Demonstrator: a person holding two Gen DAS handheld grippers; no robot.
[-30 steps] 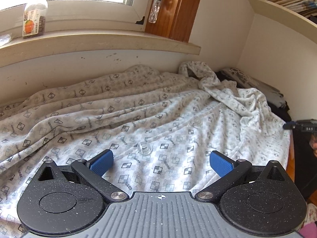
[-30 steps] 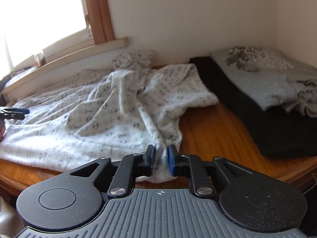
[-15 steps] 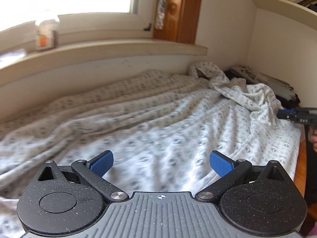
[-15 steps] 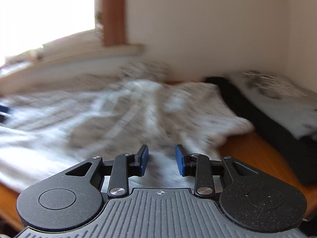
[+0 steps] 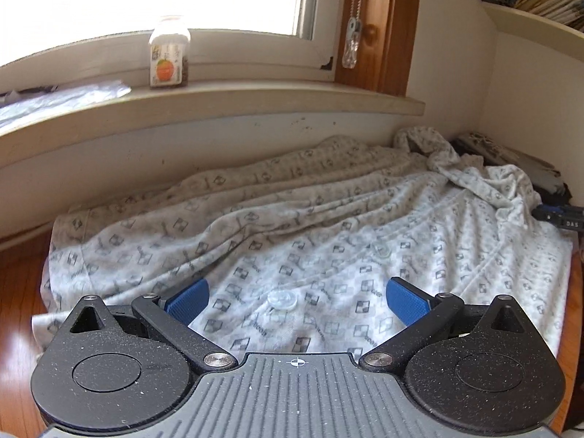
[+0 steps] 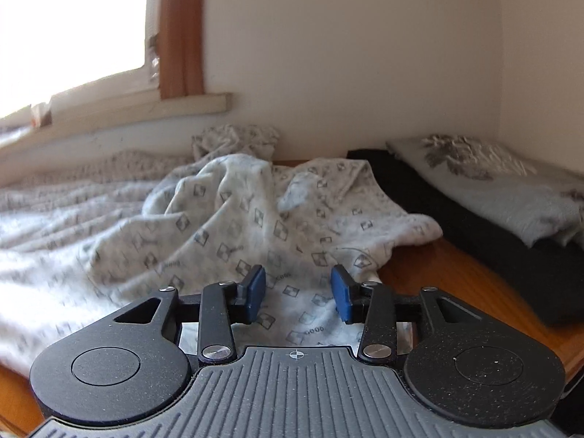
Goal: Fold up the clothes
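Note:
A white patterned garment [image 5: 310,226] with clear buttons lies spread and wrinkled on a wooden table. My left gripper [image 5: 297,301] hovers open over its near edge, a button between the blue pads, nothing held. In the right wrist view the same garment [image 6: 237,226] shows a bunched sleeve and collar. My right gripper [image 6: 297,294] is open just above the cloth, holding nothing. The right gripper's tip [image 5: 558,215] peeks in at the far right of the left wrist view.
A folded grey garment [image 6: 511,189] rests on a black one [image 6: 474,241] at the right. Bare wooden table [image 6: 456,277] lies between them and the patterned cloth. A windowsill [image 5: 219,102] carries a jar [image 5: 168,53]. The wall is close behind.
My right gripper has let go of the garment's edge and its jaws have spread apart. The left gripper has drawn back toward the left, now showing the garment's left edge and bare wood.

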